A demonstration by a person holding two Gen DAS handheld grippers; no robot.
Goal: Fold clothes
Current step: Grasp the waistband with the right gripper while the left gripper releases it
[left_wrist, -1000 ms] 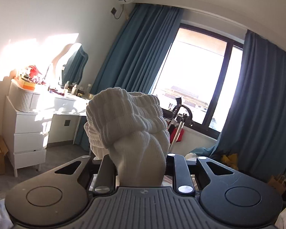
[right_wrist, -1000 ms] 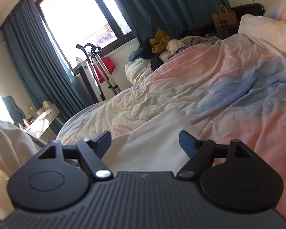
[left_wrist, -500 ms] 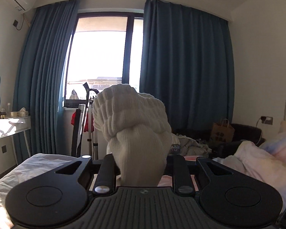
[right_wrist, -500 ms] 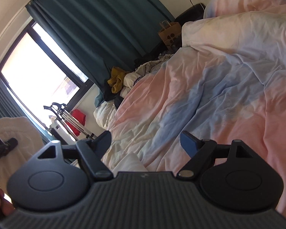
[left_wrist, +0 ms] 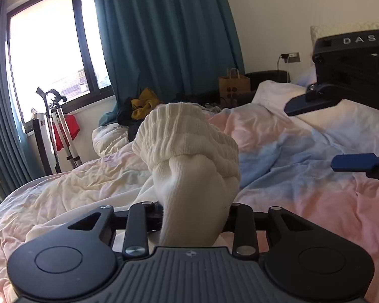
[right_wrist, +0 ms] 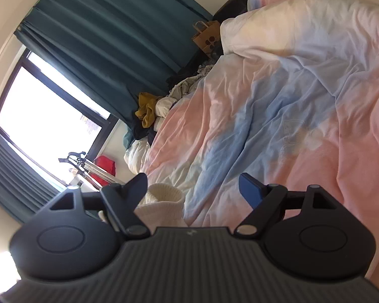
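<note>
L gripper (left_wrist: 189, 217) clamped the sock roll (left_wrist: 189, 151); R gripper (right_wrist: 193, 186) gaped, empty. Best set roll down gently on bed (left_wrist: 303, 176).

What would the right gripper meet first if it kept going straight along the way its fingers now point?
Probably the pink and blue duvet: the open right gripper has nothing between its fingers, and the white sock bundle sits off to its left.

The right gripper (left_wrist: 341, 131) body seemingly reads "DAS".
</note>
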